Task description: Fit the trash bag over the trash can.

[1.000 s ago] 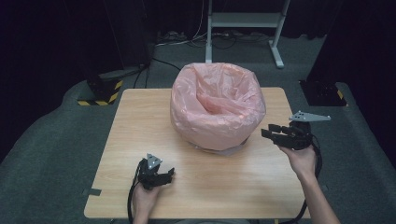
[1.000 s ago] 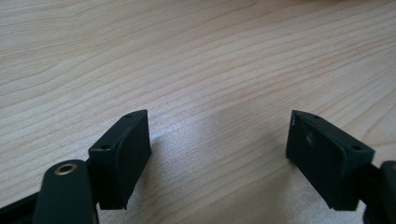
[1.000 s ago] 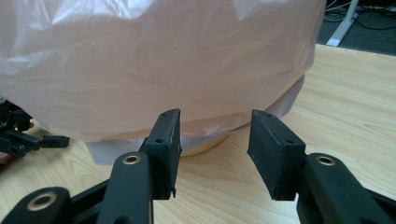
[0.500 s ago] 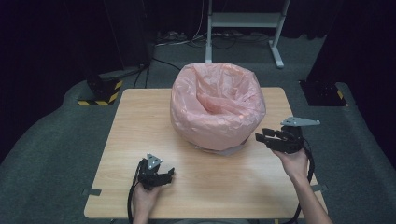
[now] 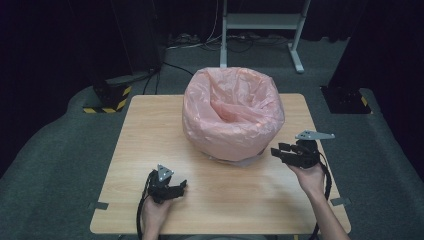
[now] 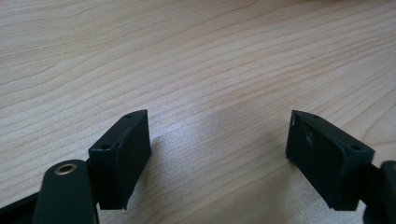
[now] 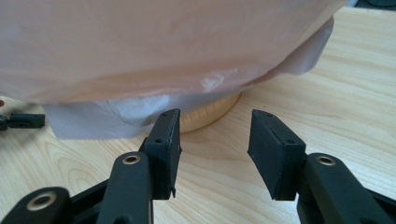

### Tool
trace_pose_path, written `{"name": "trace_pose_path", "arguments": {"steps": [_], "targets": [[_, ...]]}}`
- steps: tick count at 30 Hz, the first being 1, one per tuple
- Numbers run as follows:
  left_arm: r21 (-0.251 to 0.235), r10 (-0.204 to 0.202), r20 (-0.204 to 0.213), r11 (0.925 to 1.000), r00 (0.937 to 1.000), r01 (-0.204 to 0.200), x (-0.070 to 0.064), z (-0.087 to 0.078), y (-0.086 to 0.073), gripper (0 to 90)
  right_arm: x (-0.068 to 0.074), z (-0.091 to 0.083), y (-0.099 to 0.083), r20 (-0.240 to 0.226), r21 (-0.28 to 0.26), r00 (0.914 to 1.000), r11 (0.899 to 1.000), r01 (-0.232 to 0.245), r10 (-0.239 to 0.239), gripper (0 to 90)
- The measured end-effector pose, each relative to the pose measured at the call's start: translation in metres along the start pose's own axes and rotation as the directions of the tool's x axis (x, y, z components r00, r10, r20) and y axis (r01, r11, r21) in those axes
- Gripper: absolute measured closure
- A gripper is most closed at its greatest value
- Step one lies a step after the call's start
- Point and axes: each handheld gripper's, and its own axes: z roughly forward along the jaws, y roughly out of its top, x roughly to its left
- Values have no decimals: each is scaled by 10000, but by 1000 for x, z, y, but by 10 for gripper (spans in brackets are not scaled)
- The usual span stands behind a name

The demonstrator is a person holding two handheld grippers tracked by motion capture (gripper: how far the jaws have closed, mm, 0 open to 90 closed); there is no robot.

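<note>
Approaching the pink bag (image 5: 232,120) lining the bin at table centre, my right gripper (image 5: 282,152) sits released near its hanging hem, nothing grasped; left gripper (image 5: 175,189) rests released, near left.

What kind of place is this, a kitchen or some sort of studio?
Most likely a recording studio or lab, not a kitchen: black curtains hang around a lone wooden table, cables trail over grey carpet, and a hazard-striped stand base sits beside the table.
</note>
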Motion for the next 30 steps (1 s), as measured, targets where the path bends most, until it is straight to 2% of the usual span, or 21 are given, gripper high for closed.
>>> {"name": "trace_pose_path", "arguments": {"steps": [14,25,30], "targets": [[-2,2,-1,10000,10000,-2,0,0,0,220,-5,22,-17,283,342,9996,9994,-106,96,537],[1,5,-1,10000,10000,-5,0,0,0,220,-5,43,-29,833,943,9961,9953,199,-278,531],[0,1,3,10000,10000,-1,0,0,0,220,-7,52,-35,1024,1030,9941,9944,238,-344,530]]}}
